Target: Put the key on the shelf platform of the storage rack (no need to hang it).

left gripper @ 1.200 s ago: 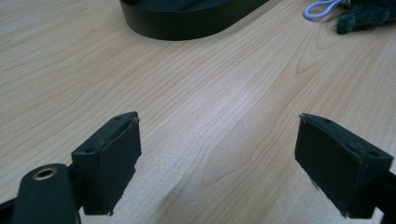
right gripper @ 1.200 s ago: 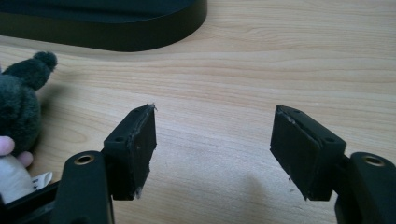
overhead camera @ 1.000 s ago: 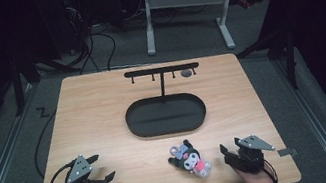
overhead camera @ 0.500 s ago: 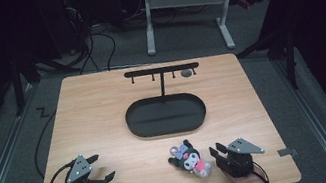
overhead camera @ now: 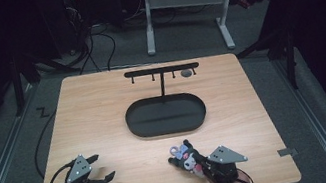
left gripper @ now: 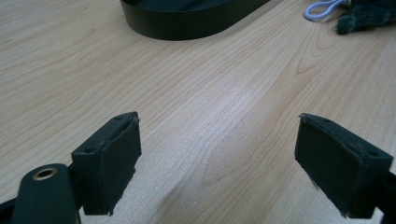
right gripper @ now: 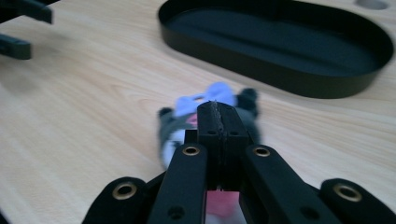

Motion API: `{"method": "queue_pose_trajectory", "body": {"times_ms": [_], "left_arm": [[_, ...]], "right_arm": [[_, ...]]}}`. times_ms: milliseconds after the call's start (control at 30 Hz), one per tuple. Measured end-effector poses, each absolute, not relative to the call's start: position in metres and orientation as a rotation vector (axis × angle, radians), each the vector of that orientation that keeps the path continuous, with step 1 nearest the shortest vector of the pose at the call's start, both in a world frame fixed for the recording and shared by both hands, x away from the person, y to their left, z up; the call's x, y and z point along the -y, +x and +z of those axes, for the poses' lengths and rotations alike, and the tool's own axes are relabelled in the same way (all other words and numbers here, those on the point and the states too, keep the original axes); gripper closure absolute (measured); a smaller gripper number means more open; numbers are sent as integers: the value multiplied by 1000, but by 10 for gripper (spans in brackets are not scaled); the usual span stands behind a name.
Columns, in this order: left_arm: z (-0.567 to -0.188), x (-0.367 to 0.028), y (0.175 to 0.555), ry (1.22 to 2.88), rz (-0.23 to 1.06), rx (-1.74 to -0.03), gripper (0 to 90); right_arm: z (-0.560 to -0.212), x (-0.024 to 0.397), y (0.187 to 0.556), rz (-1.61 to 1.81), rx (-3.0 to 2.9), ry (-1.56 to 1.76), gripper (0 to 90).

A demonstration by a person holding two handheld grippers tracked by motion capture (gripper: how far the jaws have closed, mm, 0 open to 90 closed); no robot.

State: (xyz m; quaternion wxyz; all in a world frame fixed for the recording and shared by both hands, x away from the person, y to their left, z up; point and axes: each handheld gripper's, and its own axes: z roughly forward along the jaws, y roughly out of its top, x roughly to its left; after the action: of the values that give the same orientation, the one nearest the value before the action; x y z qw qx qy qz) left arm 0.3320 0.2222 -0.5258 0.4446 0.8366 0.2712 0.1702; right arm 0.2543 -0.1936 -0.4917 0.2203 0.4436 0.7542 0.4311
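Black right hand-held gripper (overhead camera: 199, 162), jaws pressed together over the small dark plush toy (overhead camera: 186, 156) near the black oval tray (overhead camera: 166, 116); lift it vertically, steadily.

Counter (overhead camera: 104, 117): pale wood, fine grain, smooth with low sheen. Oval tray (right gripper: 280, 70): black, matt, plastic-looking, smooth walls. Stand (overhead camera: 161, 71): thin black bar, matt. Plush toy (overhead camera: 186, 156): fuzzy dark and white cloth, lilac bow, pink patch. Left gripper (left gripper: 217, 163): matt black pads, slightly rough faces, brass-coloured rivet. Right gripper (right gripper: 218, 121): matt black plastic links, brass-coloured rivets. Floor (overhead camera: 3, 145): grey carpet, rough.
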Motion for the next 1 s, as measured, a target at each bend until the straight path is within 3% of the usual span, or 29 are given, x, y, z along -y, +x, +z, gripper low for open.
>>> {"method": "queue_pose_trajectory", "body": {"times_ms": [533, 1000], "left_arm": [[-526, -222, 332, 2074, 422, -672, 155], [-526, -222, 332, 2073, 423, -673, 155]], "right_arm": [[-516, 158, 250, 1075, -2281, 1132, 898], [-519, 169, 262, 1002, -2213, 1199, 899]]}}
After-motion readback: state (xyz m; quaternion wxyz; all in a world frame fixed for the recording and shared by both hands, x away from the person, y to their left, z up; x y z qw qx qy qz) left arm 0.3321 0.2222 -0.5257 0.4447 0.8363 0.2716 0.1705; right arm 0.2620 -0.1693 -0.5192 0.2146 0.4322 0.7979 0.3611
